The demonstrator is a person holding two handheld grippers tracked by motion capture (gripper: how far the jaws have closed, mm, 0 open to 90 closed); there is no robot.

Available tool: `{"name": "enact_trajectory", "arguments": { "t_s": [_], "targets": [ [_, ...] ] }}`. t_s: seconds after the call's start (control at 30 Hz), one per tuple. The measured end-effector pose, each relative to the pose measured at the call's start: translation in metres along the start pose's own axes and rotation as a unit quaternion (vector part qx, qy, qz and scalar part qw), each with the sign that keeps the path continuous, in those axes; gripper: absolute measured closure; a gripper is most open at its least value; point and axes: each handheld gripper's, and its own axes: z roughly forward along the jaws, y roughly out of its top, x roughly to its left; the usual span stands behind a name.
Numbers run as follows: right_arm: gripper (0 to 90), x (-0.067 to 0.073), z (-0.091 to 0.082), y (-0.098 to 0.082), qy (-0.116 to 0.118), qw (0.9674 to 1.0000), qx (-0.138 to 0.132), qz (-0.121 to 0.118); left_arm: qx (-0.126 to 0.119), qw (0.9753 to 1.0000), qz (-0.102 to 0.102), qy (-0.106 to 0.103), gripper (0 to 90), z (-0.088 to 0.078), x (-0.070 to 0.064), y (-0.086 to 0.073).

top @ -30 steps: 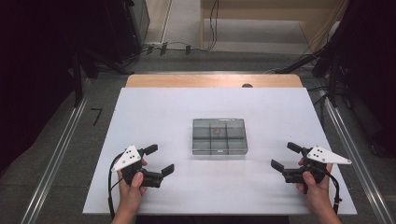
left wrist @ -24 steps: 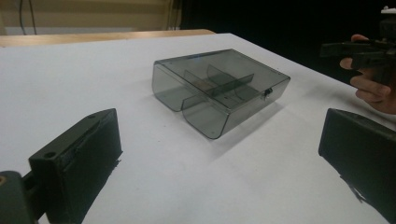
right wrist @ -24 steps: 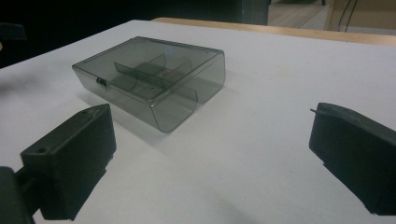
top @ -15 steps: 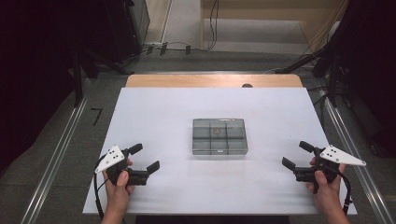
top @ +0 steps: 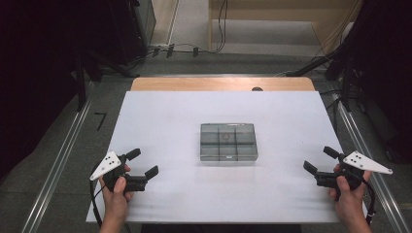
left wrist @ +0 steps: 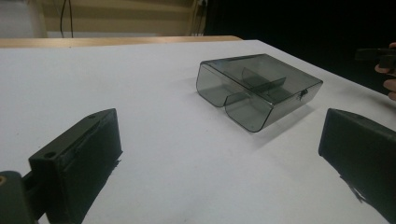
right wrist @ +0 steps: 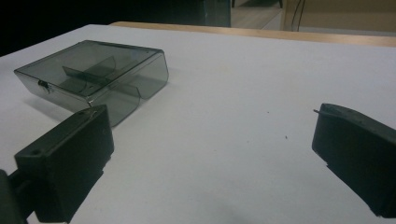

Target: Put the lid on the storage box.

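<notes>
A smoky clear plastic compartment box point(top: 228, 141) lies closed in the middle of the white table point(top: 175, 121). The left gripper view has the box point(left wrist: 259, 88) ahead to the right, and the right gripper view has the box point(right wrist: 93, 74) ahead to the left. My left gripper point(top: 142, 163) hovers near the front left of the table, open and holding nothing. At the front right, my right gripper point(top: 320, 159) is open too, with nothing between its jaws. Both are well apart from the box.
A wooden strip point(top: 223, 83) runs along the table's far edge. Metal rails point(top: 58, 160) flank the table on both sides, and cables point(top: 194, 48) lie on the floor beyond. The other hand point(left wrist: 385, 70) appears at the right edge of the left gripper view.
Both grippers have moved outward, away from the box: the left one toward the table's left, the right one toward its right. The box has stayed put.
</notes>
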Motion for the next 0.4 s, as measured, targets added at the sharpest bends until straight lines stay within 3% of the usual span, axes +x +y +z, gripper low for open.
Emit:
{"name": "enact_trajectory", "arguments": {
  "t_s": [0.4],
  "targets": [
    [0.0, -0.0041, 0.0018, -0.0033, 0.011, 0.9999, 0.004, 0.002, 0.004, 1.0000, -0.006, 0.007, 0.0, 0.0008, 0.0046, -0.0030]
  ]
}}
